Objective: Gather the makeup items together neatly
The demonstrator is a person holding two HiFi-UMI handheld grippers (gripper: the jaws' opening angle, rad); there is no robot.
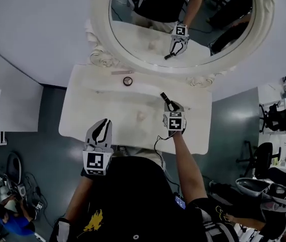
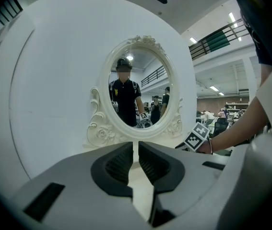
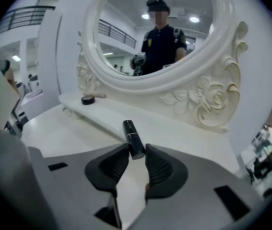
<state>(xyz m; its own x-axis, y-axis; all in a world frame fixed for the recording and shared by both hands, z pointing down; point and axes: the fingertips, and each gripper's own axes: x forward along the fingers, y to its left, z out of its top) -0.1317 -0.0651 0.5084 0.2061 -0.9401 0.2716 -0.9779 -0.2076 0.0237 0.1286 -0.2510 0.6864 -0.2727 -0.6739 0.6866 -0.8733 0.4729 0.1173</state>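
Near end of black lipstick [image 3: 132, 137] is buried between the tips of the right gripper [image 3: 136, 150]; can't tell if it rests on the vanity top [image 1: 92, 116] or is lifted. Thin stick [image 1: 120, 72] beside round compact [image 3: 88, 99] is too small to identify. Right jaws narrow, pinching the tube's end. Left gripper [image 2: 136, 153] nearly closed, empty. Tube's long axis runs away toward the mirror [image 3: 212, 97], far end leaning left.

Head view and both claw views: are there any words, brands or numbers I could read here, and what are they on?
No readable text anywhere.
Marker cube on the right claw: black-and-white squares, no letters.
Lipstick in that claw: no legible label.
Yellow print on the person's shirt: too blurred to read.
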